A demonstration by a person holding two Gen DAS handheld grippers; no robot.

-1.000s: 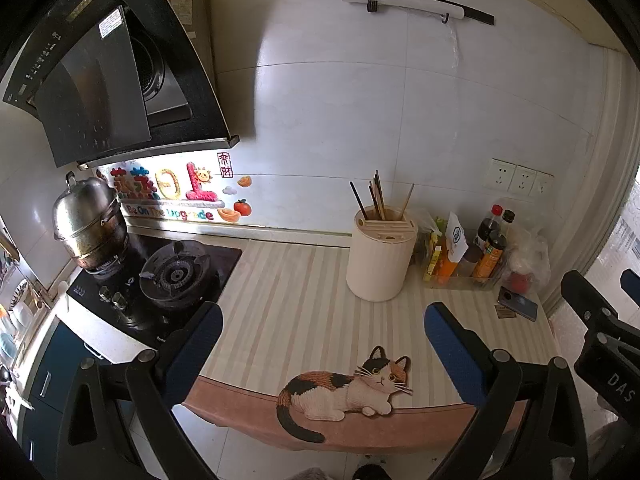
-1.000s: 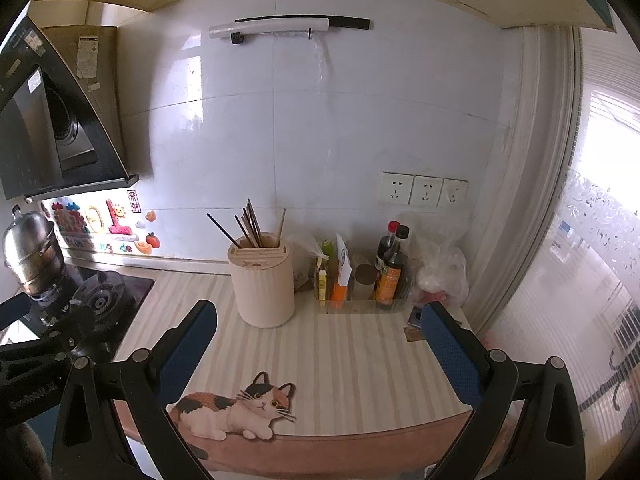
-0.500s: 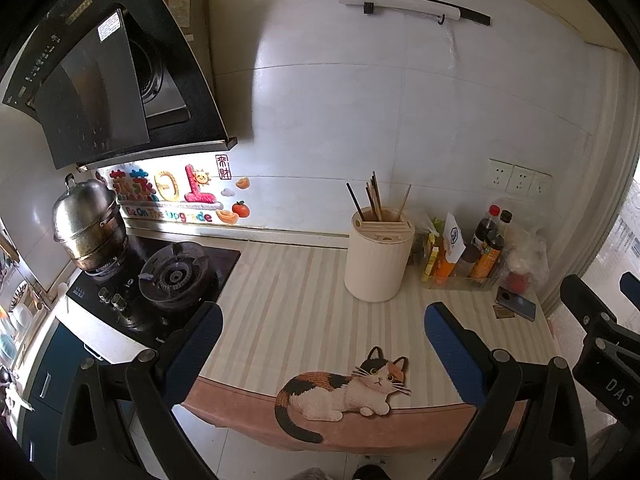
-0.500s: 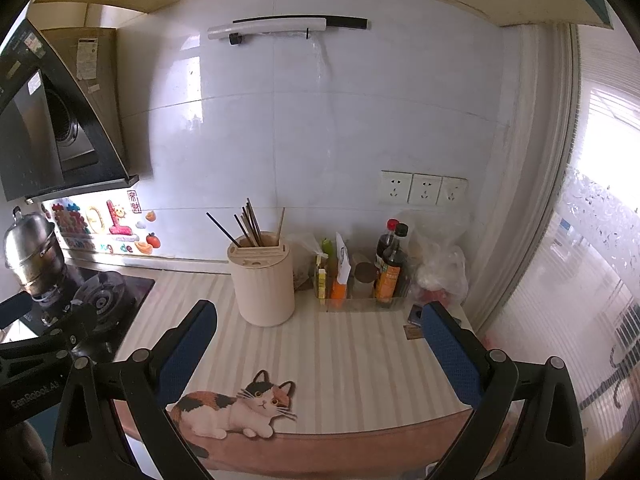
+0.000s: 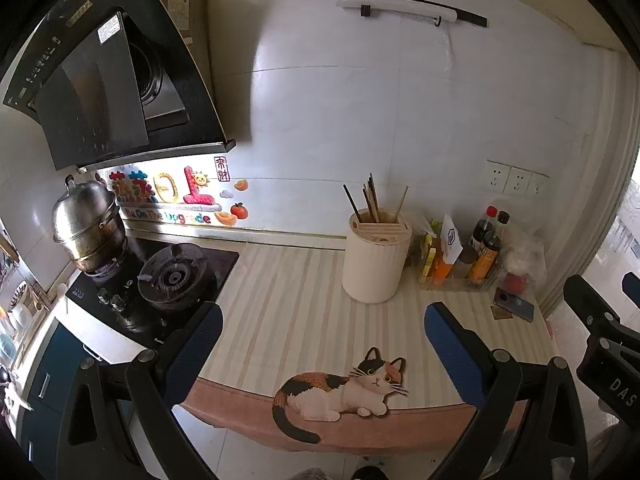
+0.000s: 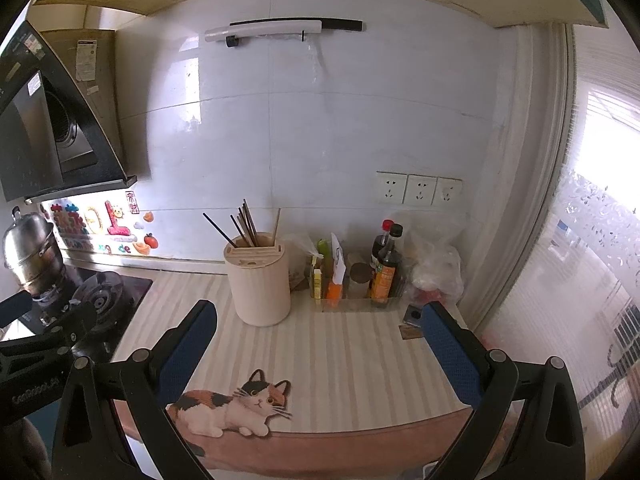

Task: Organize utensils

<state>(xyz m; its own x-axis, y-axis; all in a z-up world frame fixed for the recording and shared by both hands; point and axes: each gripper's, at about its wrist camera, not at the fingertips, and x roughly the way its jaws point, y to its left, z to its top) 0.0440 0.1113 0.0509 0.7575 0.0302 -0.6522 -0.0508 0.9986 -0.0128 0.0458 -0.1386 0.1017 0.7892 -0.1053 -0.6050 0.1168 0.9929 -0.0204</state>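
White tiles back a narrow kitchen counter (image 5: pixel 280 312) covered by a striped mat with a cat picture at its front edge. At the far left a steel pot (image 5: pixel 86 220) sits on the stove (image 5: pixel 172 280), under the slanted black hood. Toward the middle stands a cream utensil holder (image 5: pixel 376 256), upright near the wall, with several chopsticks (image 5: pixel 372 200) leaning at loose angles out of its slotted top. Just to its right a clear tray holds sauce bottles (image 5: pixel 486 248), with a plastic bag behind them and a phone (image 5: pixel 514 306) lying flat near the counter's right end.

Both claws hang back from the counter's front edge, well apart from everything. The left gripper (image 5: pixel 320 344) has its blue pads spread wide with nothing between them; the right gripper (image 6: pixel 318 344) is spread just as wide and also empty. No loose utensil shows on the mat, so the chopsticks in the holder look like the thing to sort.

The risks come from the crowding. The holder is tall and likely light, so a sideways pull on a chopstick could tip it, perhaps into the bottles. Thin sticks may slip or pivot between wide pads. A reach from the right could clip the bottle tops, and a dropped stick could roll off the front edge.
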